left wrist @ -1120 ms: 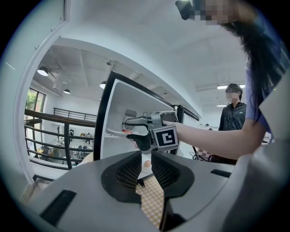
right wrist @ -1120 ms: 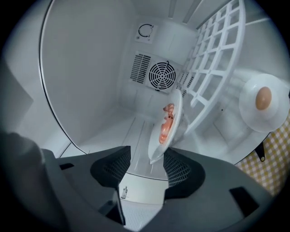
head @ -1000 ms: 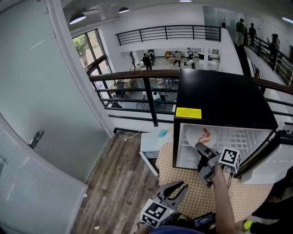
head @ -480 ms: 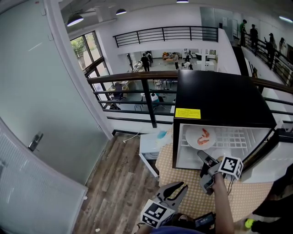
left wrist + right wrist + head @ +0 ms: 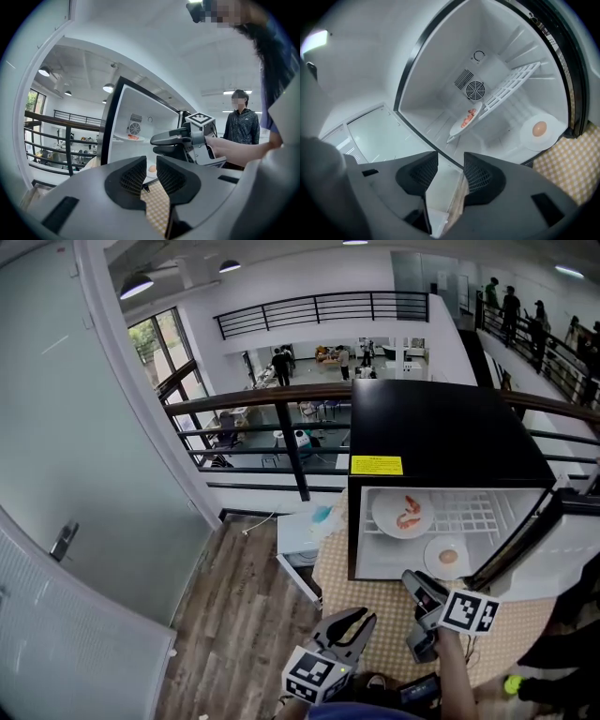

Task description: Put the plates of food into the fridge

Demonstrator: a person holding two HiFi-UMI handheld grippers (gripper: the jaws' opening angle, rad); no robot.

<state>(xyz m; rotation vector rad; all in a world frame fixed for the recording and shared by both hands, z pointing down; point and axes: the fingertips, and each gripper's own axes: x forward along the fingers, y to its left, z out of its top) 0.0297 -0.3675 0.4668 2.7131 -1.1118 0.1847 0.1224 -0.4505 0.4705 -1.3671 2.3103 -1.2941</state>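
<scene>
A black mini fridge (image 5: pixel 441 427) stands open. A white plate of shrimp (image 5: pixel 403 515) lies on its wire shelf (image 5: pixel 480 512), and a plate with an egg (image 5: pixel 446 557) rests on the fridge floor below. My right gripper (image 5: pixel 416 615) hovers just outside the fridge mouth, rolled on its side. Its jaws have just been closing a little; they stand open with nothing between them. Through the right gripper (image 5: pixel 451 159) I see the shrimp plate (image 5: pixel 466 121) and the egg plate (image 5: pixel 539 129). My left gripper (image 5: pixel 356 617) waits nearer me over the table, open and empty.
The fridge door (image 5: pixel 553 549) hangs open at the right. The fridge sits on a checked tablecloth (image 5: pixel 375 592). A small white stand (image 5: pixel 300 535) is to the left, with wood floor and a balcony railing (image 5: pixel 281 399) beyond. A person (image 5: pixel 241 124) stands beside the fridge.
My right gripper has drawn back out of the fridge toward me and rolled. The egg plate it covered now shows on the fridge floor. The left gripper has stayed put.
</scene>
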